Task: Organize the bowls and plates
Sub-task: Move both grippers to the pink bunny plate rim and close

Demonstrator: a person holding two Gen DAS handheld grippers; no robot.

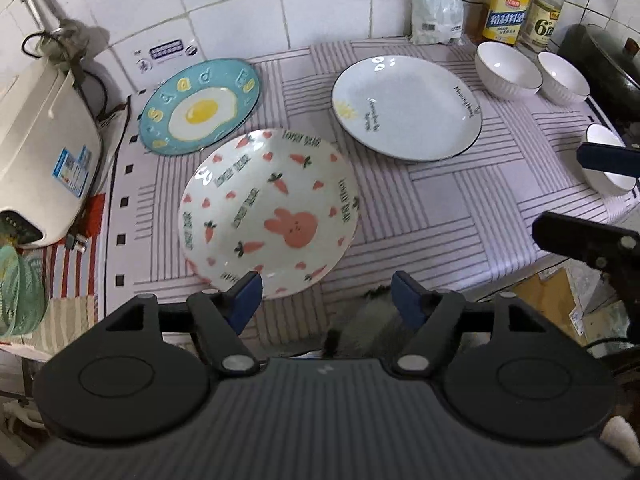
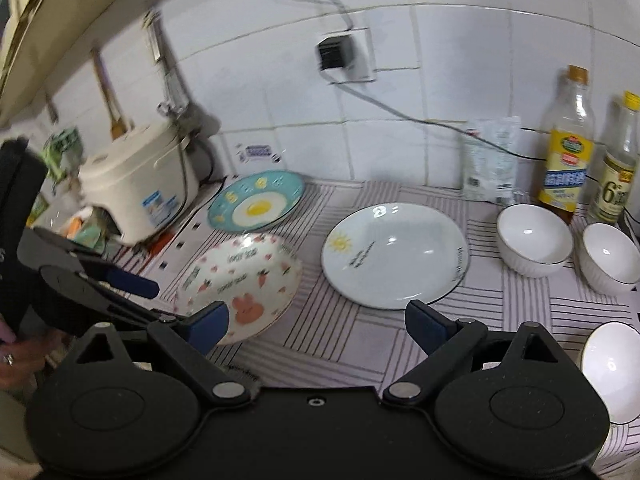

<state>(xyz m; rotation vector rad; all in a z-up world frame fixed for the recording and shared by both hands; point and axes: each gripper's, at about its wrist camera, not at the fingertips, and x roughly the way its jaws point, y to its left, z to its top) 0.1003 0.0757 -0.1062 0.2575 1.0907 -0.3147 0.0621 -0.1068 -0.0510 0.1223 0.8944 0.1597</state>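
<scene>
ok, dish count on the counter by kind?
Plates: 3 — egg plate, rabbit plate, white plate
Small white bowls: 3 —
Total: 6

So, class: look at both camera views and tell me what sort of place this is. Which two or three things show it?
Most likely a home kitchen counter. A rice cooker stands against a white tiled wall, two condiment bottles stand at the back, and plates and bowls lie on a striped cloth.

Home kitchen: rice cooker [image 2: 138, 192], oil bottle [image 2: 566, 148]
</scene>
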